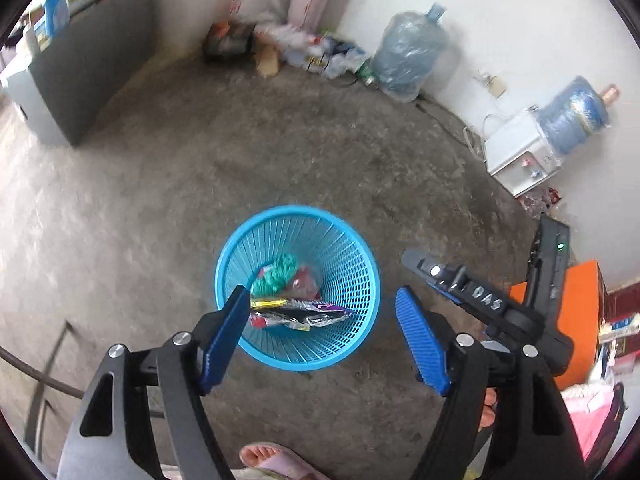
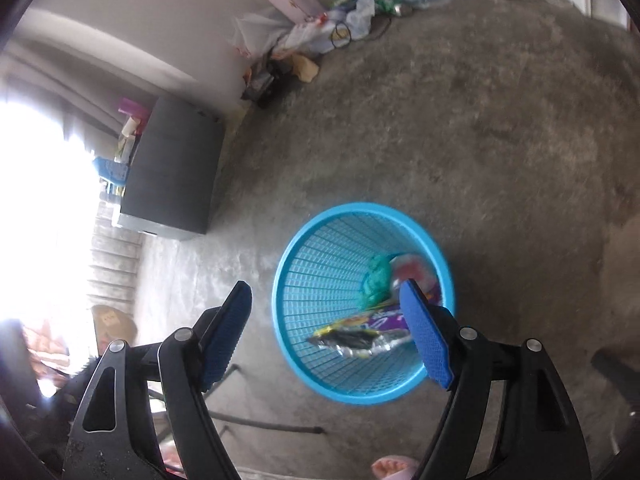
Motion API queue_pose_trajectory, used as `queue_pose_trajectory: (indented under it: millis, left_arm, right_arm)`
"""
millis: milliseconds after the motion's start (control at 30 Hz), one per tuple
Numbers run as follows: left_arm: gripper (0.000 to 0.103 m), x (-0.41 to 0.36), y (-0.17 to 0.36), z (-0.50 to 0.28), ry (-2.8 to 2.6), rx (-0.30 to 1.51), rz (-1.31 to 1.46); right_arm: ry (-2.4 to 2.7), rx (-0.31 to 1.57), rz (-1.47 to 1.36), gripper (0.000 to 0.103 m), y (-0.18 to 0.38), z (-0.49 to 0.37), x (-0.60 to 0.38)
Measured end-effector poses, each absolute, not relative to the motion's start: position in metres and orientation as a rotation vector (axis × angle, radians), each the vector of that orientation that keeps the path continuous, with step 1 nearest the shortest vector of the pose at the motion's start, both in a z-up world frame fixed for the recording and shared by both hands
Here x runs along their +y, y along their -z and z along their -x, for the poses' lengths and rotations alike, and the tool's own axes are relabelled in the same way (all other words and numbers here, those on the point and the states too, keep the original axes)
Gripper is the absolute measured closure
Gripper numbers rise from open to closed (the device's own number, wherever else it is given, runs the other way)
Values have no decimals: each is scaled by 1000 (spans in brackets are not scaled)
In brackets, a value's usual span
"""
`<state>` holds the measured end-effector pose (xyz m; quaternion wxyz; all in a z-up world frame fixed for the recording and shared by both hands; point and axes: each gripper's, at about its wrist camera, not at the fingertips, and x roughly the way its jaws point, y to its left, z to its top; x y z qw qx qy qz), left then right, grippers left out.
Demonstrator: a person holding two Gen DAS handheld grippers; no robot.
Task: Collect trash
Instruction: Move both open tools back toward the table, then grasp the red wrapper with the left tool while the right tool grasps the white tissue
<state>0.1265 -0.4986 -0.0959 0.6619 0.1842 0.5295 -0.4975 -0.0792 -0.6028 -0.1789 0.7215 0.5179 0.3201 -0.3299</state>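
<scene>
A blue mesh basket [image 1: 352, 280] stands on the concrete floor and holds trash: a green crumpled bag [image 1: 276, 274], a foil snack wrapper [image 1: 300, 314] and a pinkish wrapper [image 1: 306, 282]. My left gripper [image 1: 322, 300] is open and empty above the basket. The right gripper shows in the left wrist view [image 1: 436, 272] to the right of the basket. In the right wrist view the basket [image 2: 304, 264] lies just ahead, with the green bag [image 2: 376, 282] and the foil wrapper [image 2: 360, 336] inside. My right gripper [image 2: 328, 292] is open and empty over the basket's rim.
A pile of bags and litter [image 1: 304, 48] lies at the far wall corner beside a water jug [image 1: 408, 52]. A dispenser with a blue jug [image 1: 532, 148] stands at the right. A dark cabinet [image 1: 88, 60] stands at the left. An orange box [image 1: 580, 312] is near right. My sandalled foot [image 1: 272, 460] is below.
</scene>
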Motion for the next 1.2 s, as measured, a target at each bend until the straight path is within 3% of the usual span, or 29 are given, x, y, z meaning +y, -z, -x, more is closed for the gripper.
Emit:
queue_pose_trajectory:
  millis: [300, 567, 733, 800, 1200]
  left_arm:
    - [29, -427, 9, -131, 1144, 994, -316]
    - [23, -306, -38, -131, 1070, 900, -285]
    - [6, -212, -61, -132, 958, 831, -144]
    - [6, -171, -69, -136, 879, 801, -107]
    - [6, -45, -57, -150, 701, 747, 24]
  right_arm:
    - [776, 691, -714, 8, 89, 50, -532]
    - [804, 673, -375, 8, 23, 28, -434]
    - [706, 676, -161, 8, 5, 15, -382]
    - [672, 658, -115, 8, -2, 14, -367]
    - [310, 562, -259, 8, -24, -13, -327]
